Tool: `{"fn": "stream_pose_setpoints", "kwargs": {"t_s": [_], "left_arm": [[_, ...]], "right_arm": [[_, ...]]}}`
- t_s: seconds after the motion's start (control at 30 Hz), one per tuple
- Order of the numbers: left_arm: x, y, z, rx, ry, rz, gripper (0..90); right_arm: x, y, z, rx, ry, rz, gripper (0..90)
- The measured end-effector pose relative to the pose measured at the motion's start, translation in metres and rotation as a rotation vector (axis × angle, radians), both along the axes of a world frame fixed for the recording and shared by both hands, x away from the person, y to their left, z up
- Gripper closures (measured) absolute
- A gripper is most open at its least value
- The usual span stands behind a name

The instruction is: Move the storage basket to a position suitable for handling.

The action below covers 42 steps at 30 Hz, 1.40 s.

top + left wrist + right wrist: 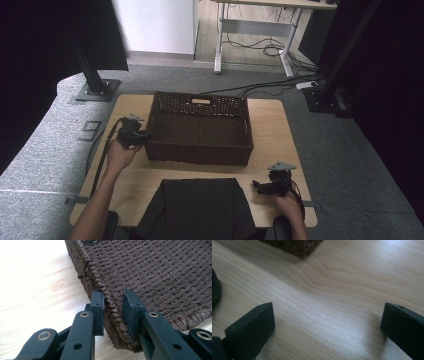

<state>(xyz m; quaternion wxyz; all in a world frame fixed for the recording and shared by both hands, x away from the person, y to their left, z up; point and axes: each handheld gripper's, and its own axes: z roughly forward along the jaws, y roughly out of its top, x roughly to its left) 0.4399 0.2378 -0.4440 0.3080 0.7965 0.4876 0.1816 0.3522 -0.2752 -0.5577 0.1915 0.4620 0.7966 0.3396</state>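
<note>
Wicker basket (200,130): dark brown, rectangular, sits on the far half of the wooden bench (272,130), roughly centred L-R. Handle cutout in the far wall. Inside is bare weave.

Left gripper (141,136): held in the person's left hand (119,152) at the basket's left wall, near its near-left corner. In the left gripper view the fingers (98,307) straddle the basket's rim (110,303), one outside the wall, one inside over the woven floor. Gap is narrow and the rim fills most of it; outer finger lies against the braid, inner finger stands a touch off it at the tip. Fingers are as closed as they get, so read as clamped on the rim.

Right gripper (256,186): held in the right hand (289,204) at the near-right part of the bench, well apart from the basket, pointing left. In the right gripper view its fingers (253,327) stand wide, nothing but bench wood (324,302) between them; a basket corner (294,246) shows at the far edge.

Black cloth (197,207): lies at the near edge, centre, between the two forearms, just near of the basket.
</note>
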Motion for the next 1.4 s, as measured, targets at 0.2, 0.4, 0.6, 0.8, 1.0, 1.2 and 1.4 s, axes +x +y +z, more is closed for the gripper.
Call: {"fn": "stream_pose_setpoints", "kwargs": {"t_s": [0.2,0.4,0.6,0.8,1.0,1.2,1.4], "left_arm": [[-0.014,0.0,-0.002,-0.015,-0.011,0.004,72.2],[-0.029,-0.002,-0.001,0.001,-0.015,0.015,72.1],[-0.04,-0.001,-0.002,-0.006,-0.019,0.014,71.9],[-0.05,-0.001,-0.002,-0.008,-0.021,0.017,72.0],[-0.061,-0.002,-0.002,-0.003,-0.025,0.023,71.7],[-0.068,-0.001,-0.003,-0.012,-0.028,0.021,71.7],[-0.068,0.001,-0.004,-0.03,-0.031,0.014,71.0]], "right_arm": [[0.0,0.0,0.0,-0.001,0.001,0.001,0.0],[0.0,0.0,0.0,-0.001,0.002,0.0,0.0],[0.0,0.0,0.0,-0.001,0.001,0.001,0.0],[0.0,0.0,0.0,-0.001,0.003,0.0,0.0],[0.0,0.0,0.0,-0.001,0.003,0.0,0.0],[0.0,0.0,0.0,0.0,0.003,0.0,0.0],[0.0,0.0,0.0,0.0,0.003,0.0,0.0]]}}
